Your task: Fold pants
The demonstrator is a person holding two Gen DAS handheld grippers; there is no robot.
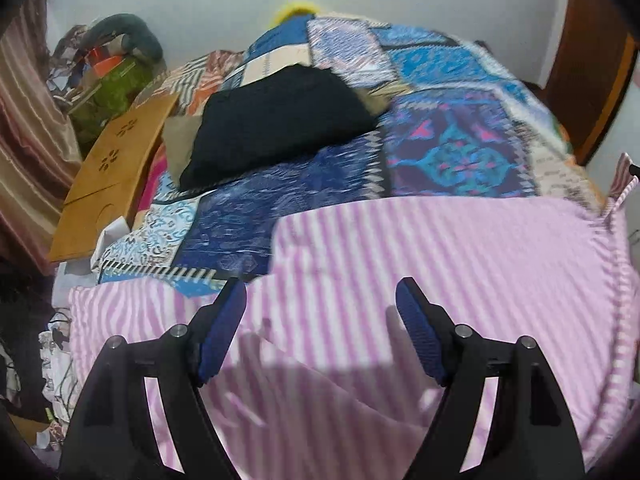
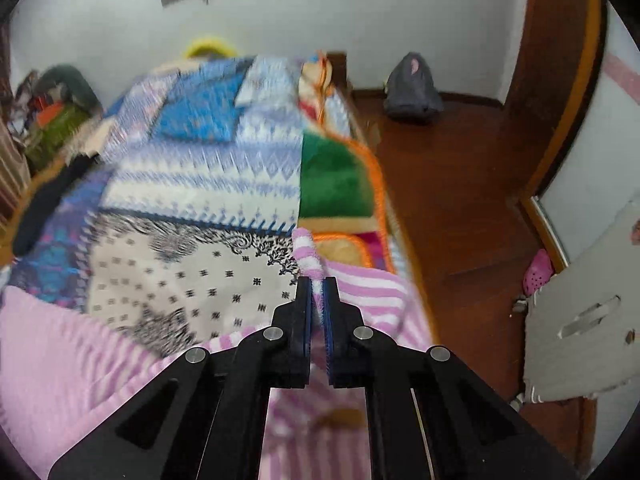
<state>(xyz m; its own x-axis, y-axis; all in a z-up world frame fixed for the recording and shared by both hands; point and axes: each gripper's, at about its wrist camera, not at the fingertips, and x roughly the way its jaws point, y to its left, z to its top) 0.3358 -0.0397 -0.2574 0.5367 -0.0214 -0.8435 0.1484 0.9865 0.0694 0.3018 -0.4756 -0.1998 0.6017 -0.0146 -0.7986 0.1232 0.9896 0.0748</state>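
The pink-and-white striped pants [image 1: 440, 264] lie spread across the near part of the bed. My left gripper [image 1: 320, 292] is open and empty, just above the striped fabric. My right gripper [image 2: 318, 280] is shut on a bunched corner of the pants [image 2: 308, 252] near the bed's right edge, and the corner sticks up past the fingertips. The rest of the pants [image 2: 60, 352] show at the lower left of the right wrist view.
A patchwork quilt [image 1: 440, 128] covers the bed. A folded black garment [image 1: 276, 120] lies on it toward the back left. A wooden lap tray [image 1: 108, 176] and clutter sit at the left. A wooden floor [image 2: 452, 200], a grey bag [image 2: 412, 88] and a door are at the right.
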